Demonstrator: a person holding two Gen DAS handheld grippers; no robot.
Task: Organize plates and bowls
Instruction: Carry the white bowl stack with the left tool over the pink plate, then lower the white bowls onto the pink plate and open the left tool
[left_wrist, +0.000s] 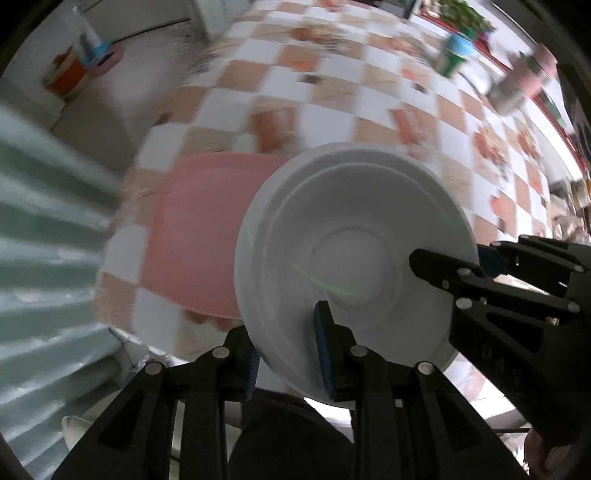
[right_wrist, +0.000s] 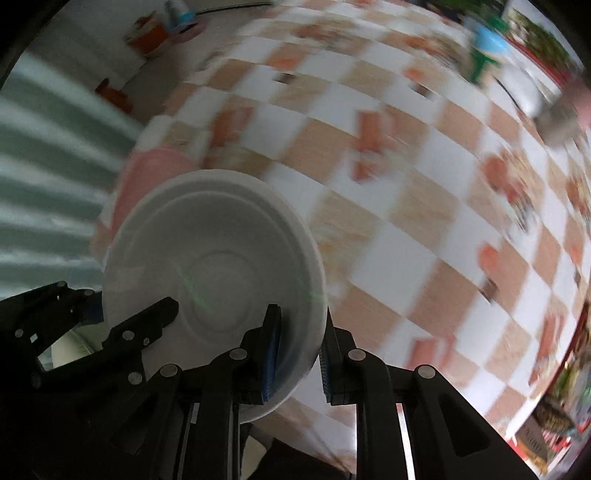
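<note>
While both grippers pinch white bowl (left_wrist: 354, 251) rim, checkered table (left_wrist: 332, 74) beyond bare.

Bench cover (left_wrist: 332, 85): checkered cloth, white + tan squares w/ orange-red food prints; blurred.
Far right of bench: blue-and-green container (left_wrist: 456, 50), blurred; just right of it a steel cup (left_wrist: 508, 96) beside a pink cup (left_wrist: 541, 72).
Far left, off bench: orange-white tub (left_wrist: 68, 75) on floor, next to a pink-and-blue item (left_wrist: 99, 55); details too blurred.
Left side: pale green ribbed panel (left_wrist: 48, 229), runs near to far.
Far edge: greenery (left_wrist: 463, 14) behind a red strip.
</note>
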